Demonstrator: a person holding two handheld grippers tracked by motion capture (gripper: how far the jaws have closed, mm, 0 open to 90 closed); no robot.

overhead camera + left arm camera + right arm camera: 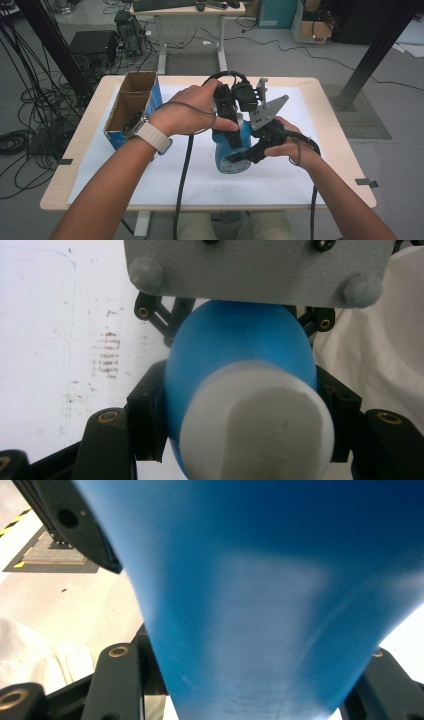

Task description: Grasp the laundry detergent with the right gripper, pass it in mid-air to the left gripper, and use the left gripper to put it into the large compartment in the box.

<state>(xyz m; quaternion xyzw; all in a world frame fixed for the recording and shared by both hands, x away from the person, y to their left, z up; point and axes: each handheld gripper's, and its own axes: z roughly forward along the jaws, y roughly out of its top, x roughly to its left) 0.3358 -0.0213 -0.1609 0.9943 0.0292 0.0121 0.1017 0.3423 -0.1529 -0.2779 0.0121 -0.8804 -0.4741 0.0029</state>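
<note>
Two grippers, left gripper [231,131] and right gripper [245,154], clamp one blue bottle [233,150].

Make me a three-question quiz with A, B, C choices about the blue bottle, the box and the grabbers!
1. Where is the open brown cardboard box?
A. left side of the table
B. right side
C. on the floor

2. What colour is the plastic bottle with the white cap?
A. red
B. blue
C. green

3. What is the left gripper doing?
A. hanging open
B. lying on the table
C. clamped on the bottle

Answers:
1 A, the high view shows it at the table's left edge.
2 B, its body is blue in all views.
3 C, its black jaws press both sides of the bottle below the cap; the right gripper clamps it too.
</note>
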